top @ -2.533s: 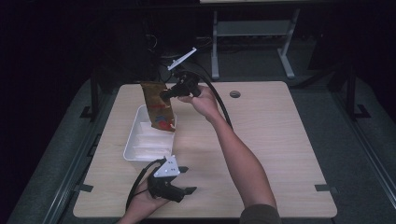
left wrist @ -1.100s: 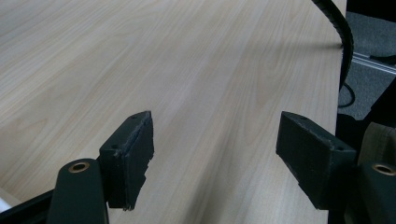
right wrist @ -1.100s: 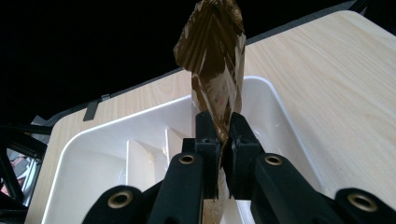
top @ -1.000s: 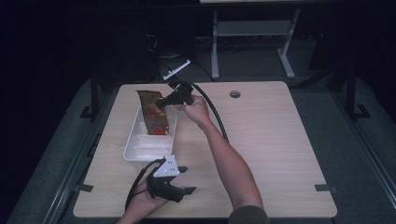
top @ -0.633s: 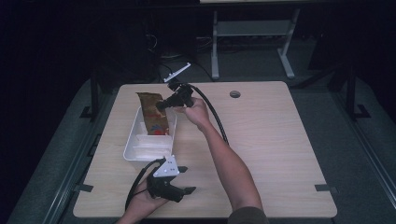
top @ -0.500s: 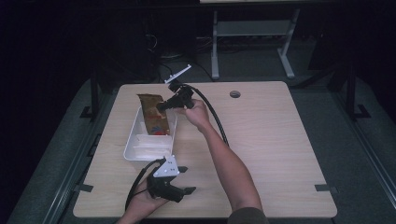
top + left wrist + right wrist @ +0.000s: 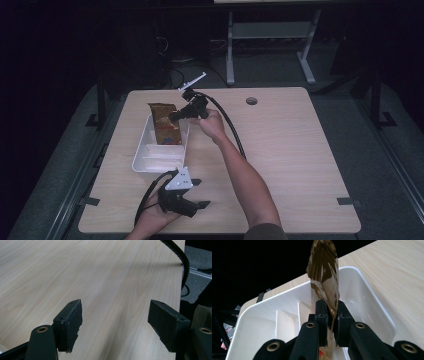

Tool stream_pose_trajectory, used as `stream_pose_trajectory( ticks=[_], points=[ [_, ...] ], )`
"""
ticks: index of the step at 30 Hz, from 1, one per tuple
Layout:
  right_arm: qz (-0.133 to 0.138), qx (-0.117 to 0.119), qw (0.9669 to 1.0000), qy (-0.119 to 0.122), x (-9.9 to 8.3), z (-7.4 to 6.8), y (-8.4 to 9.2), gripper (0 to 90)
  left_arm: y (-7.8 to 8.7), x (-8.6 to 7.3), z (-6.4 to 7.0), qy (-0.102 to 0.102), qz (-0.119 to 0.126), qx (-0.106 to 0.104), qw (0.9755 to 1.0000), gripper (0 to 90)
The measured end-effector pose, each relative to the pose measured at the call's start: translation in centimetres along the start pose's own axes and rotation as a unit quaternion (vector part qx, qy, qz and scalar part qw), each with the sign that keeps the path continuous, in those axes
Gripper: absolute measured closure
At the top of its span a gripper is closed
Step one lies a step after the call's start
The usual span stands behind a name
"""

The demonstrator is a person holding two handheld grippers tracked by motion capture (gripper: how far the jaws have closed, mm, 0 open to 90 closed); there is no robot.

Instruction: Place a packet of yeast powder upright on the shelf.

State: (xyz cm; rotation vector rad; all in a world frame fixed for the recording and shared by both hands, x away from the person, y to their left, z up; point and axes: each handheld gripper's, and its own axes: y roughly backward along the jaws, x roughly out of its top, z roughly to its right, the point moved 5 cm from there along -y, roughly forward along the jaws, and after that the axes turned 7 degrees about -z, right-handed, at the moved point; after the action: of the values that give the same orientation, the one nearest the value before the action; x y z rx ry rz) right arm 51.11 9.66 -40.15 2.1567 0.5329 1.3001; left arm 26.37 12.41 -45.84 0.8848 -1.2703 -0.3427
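A brown and gold snack bag (image 7: 161,116) stands upright in the far compartment of the white divided tray (image 7: 150,161). My right gripper (image 7: 173,117) holds the bag by its right edge. In the right gripper view the bag (image 7: 323,272) is pinched between the two pads (image 7: 322,312) over the tray (image 7: 362,290). The jaws have just been opening slightly, with the bag still pressed between them. My left gripper (image 7: 199,192) rests near the table's front edge, open, with nothing but bare tabletop between its jaws (image 7: 115,312).
The tray sits on the left half of the wooden table (image 7: 290,150), with dividers marking off several compartments. The right gripper's black cable (image 7: 232,127) arcs across the table behind the forearm. A round cable hole (image 7: 251,101) lies at the back.
My right gripper has carried the bag down and to the left, lowering it into the tray's far end. The left gripper has stayed where it was.
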Motion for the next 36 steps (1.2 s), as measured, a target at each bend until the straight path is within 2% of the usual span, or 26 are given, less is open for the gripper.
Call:
stream_pose_trajectory(
  ticks=[11, 20, 26, 36],
  points=[
    [0.003, -0.006, 0.9999, -0.011, -0.7, 0.2, -0.1, 76.7, -0.3, 0.0, 0.1, 0.001, -0.003, -0.002, 1.0000, 26.4],
    [0.001, -0.013, 0.9997, -0.019, -0.9, 0.1, 0.3, 63.1, -0.3, 0.1, 0.1, 0.001, -0.002, -0.002, 1.0000, 26.4],
    [0.003, -0.019, 0.9994, -0.028, -1.4, 0.3, 1.0, 55.5, -0.2, 0.1, 0.1, 0.002, -0.001, -0.004, 1.0000, 26.3],
    [0.011, -0.023, 0.9991, -0.034, -2.6, 0.1, 2.6, 50.8, -0.2, 0.2, 0.0, 0.003, 0.003, -0.004, 1.0000, 26.0]
  ],
)
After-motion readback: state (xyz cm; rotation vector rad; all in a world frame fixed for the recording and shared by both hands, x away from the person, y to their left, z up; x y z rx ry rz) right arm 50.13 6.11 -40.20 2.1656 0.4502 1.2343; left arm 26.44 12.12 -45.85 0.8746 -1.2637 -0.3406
